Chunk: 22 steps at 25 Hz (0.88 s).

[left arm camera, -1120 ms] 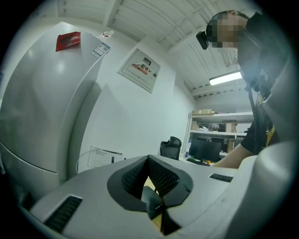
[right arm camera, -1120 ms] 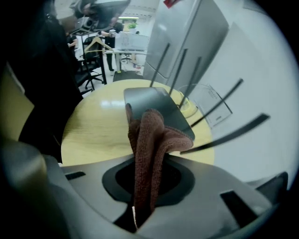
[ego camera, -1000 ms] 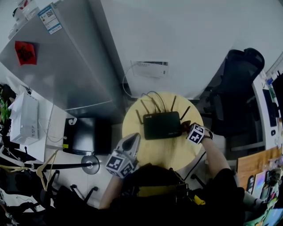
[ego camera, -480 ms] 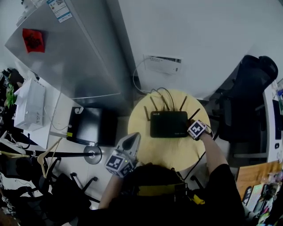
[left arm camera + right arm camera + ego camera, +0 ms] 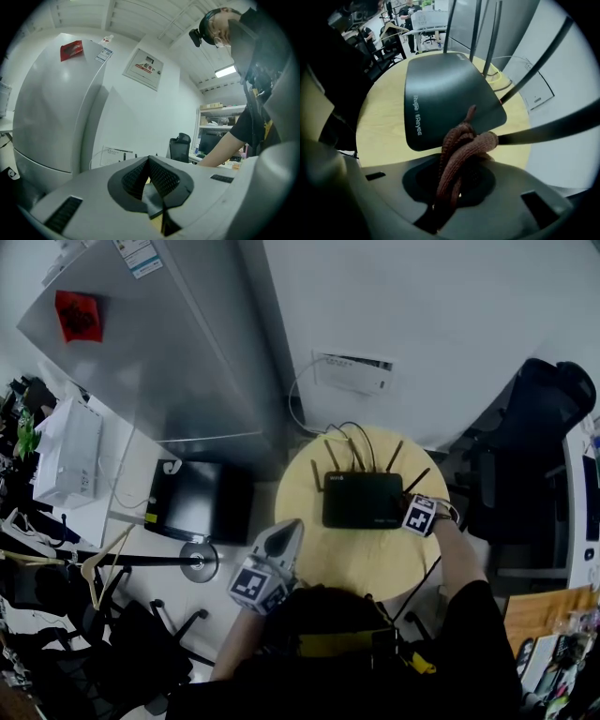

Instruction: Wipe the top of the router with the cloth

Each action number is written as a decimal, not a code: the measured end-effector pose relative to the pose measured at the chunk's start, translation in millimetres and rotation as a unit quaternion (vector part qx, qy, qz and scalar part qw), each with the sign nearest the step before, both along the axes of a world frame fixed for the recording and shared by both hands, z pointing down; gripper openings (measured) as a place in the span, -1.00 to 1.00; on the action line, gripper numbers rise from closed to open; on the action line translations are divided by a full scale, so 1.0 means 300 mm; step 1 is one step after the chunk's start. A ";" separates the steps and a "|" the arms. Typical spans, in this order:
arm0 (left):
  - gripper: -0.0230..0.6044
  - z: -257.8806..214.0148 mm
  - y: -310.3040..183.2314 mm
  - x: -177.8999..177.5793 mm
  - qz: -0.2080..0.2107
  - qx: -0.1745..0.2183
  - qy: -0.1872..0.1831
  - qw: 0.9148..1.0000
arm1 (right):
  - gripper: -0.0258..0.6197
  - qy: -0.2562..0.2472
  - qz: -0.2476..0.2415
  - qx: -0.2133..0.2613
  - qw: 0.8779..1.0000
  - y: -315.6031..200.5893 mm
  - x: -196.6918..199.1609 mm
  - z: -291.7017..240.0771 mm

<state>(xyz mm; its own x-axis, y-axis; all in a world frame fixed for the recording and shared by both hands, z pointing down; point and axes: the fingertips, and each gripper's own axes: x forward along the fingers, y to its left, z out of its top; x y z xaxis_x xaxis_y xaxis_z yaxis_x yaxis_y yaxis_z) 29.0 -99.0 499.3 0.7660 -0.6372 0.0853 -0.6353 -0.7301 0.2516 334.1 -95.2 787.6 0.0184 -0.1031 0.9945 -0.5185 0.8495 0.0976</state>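
Compared with a second ago, the right gripper [image 5: 409, 509] has closed in on the router [image 5: 364, 501] and now sits at its front right corner, where before it hung a little off to the side. The left gripper [image 5: 289, 531] has kept its place at the front left edge of the round wooden table [image 5: 352, 563], clear of the router, with its jaws pressed together and nothing between them. The head view itself has shifted, so the whole scene sits further right in the frame.

The right gripper's jaws are clamped on a bunched reddish-brown knit cloth [image 5: 461, 147], whose free end lies over the router's dark top near that corner. The router rests flat toward the back of the table.

The router's antennas rise along its back and right side, and one antenna [image 5: 548, 129] slants across just beside the cloth, crowding that corner. Cables [image 5: 342, 435] loop from the router's back toward a white wall box [image 5: 352, 374]. A silver refrigerator [image 5: 159, 362] stands to the left, with a black case [image 5: 192, 504] on the floor near it. A black office chair [image 5: 530, 437] stands to the right of the table.
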 end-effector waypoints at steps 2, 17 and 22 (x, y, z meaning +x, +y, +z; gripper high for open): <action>-0.95 0.002 0.004 0.016 0.005 0.003 0.000 1.000 | -0.73 -0.043 0.033 -0.048 0.997 0.071 -0.036 0.034; -0.95 -0.003 0.026 0.051 0.037 0.005 -0.001 0.999 | -0.73 -0.087 0.182 -0.028 0.979 0.129 -0.077 0.044; -0.96 -0.022 0.009 0.058 0.051 0.010 0.013 0.999 | -0.73 -0.054 0.257 -0.037 0.964 0.183 -0.046 0.040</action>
